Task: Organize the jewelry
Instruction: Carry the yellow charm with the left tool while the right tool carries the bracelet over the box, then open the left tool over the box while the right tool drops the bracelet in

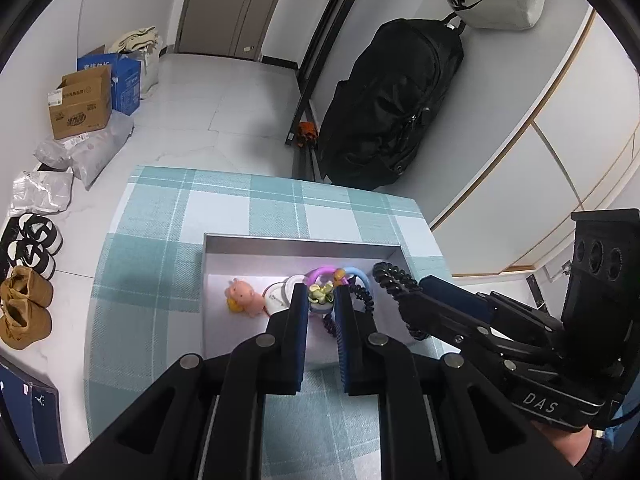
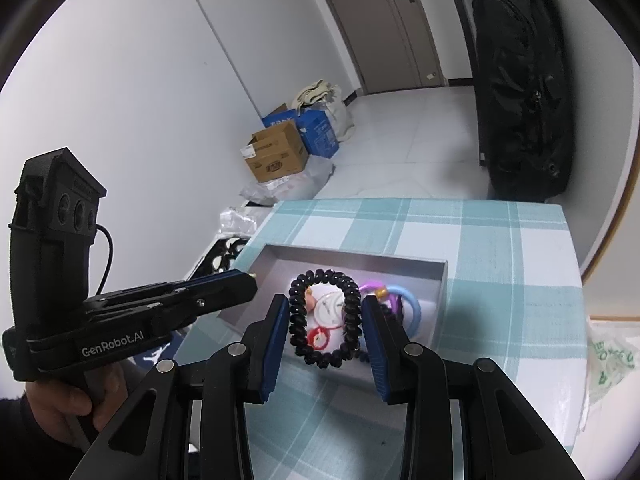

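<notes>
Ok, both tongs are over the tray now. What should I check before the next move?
1. Right tongs pinch the black coil band on both sides: ok.
2. Left tongs closed on the small green-yellow piece: ok, apparently.
3. Band free of the other pieces in the tray: cannot tell.
4. Tray flat on the checked cloth: ok.
5. The two tongs apart from each other: ok.
</notes>
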Available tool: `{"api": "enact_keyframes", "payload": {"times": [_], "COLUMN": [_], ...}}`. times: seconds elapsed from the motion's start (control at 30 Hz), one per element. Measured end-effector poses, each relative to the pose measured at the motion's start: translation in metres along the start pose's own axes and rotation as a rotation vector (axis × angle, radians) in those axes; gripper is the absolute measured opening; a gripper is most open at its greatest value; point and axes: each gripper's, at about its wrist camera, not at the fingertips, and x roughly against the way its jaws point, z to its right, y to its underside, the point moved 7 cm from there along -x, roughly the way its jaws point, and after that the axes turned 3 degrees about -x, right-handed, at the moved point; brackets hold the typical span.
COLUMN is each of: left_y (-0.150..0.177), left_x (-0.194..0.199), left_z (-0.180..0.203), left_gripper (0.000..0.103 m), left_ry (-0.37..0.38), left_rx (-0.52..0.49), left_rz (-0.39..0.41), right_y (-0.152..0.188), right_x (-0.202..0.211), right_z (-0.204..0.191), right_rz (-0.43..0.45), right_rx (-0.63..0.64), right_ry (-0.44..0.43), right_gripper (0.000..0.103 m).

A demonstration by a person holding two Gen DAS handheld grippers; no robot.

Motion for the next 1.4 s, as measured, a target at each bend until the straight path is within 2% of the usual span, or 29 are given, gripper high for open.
{"api": "enact_keyframes", "payload": {"times": [0.43, 0.97, 1.17, 1.3, 1.4], "left_y": [-0.010, -0.004, -0.005, -0.005, -0.004], "left_x": [-0.029, -0.051, -0.053, -0.056, -0.057], "left_z": [-0.002, -0.005, -0.005, -0.007, -0.006], "left_gripper": [0.009, 0.009, 0.009, 0.009, 0.022], "left_ry": [0.008, 0.004, 0.019, 0.005, 0.007], "left_rx": [0.027, 0.027, 0.051, 0.058, 0.062], "left_rz": [-0.069, -0.139, -0.152, -0.168, -0.178], "right_y": [-0.007, -0.008, -0.007, -0.007, -0.009], "right_x": [-0.021, -0.033, -0.034, -0.032, -0.027], "right_z": [0.018, 0.030, 0.030, 0.035, 0.039], "right_rz": [-0.043, -0.068, -0.069, -0.056, -0.041], "right_rx": [-0.044, -0.091, -0.087, -0.096, -0.122], "right_ry": [-0.013, -0.012, -0.003, 0.032, 0.029], "right_gripper": [0.036, 0.038, 0.044, 0.048, 0.051]}}
